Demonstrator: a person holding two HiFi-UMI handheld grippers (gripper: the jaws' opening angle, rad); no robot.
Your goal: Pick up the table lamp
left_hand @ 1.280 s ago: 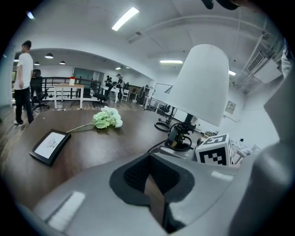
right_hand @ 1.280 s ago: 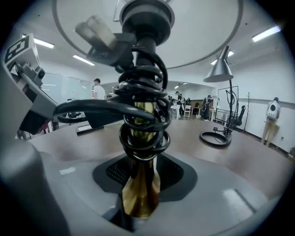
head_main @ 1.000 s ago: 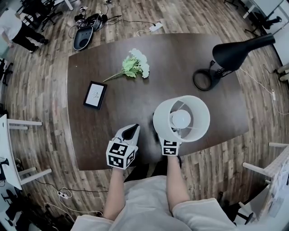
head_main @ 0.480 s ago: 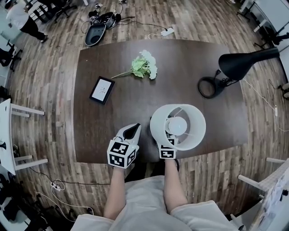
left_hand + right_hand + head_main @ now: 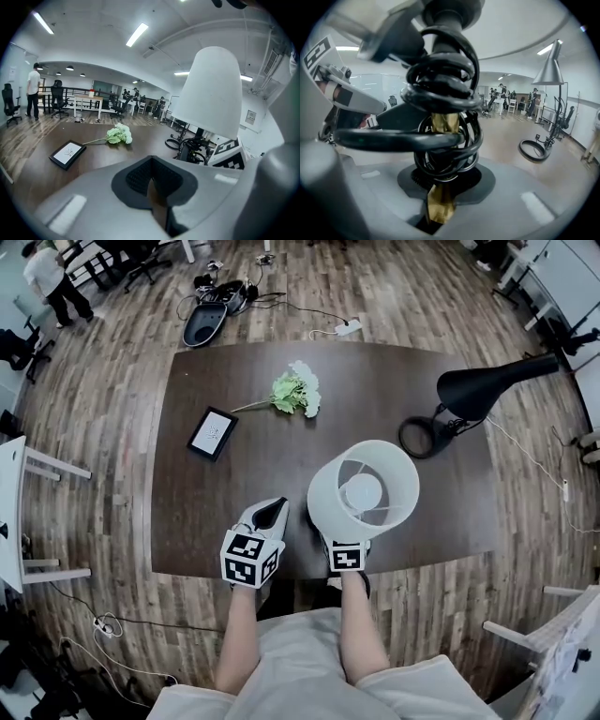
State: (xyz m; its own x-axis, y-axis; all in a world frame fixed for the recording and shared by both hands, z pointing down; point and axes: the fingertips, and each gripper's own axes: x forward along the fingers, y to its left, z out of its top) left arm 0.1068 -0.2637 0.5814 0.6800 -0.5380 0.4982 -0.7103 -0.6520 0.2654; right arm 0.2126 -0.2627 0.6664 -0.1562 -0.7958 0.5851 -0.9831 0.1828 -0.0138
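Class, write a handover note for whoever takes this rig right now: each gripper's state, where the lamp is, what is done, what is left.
Left gripper: fingers shut, empty, above the table near its front edge.
Right gripper: shut on the table lamp, on its brass stem under the white shade.
Done: the grasp. The shade hides the base, so lift-off cannot be confirmed.
Left: raise it clear; mind the cord coiled round the stem.
Flower, picture frame and black desk lamp lie farther back.

Dark table (image 5: 375,381): green flower sprig (image 5: 292,392), framed picture (image 5: 212,433), black desk lamp (image 5: 469,392), well apart.
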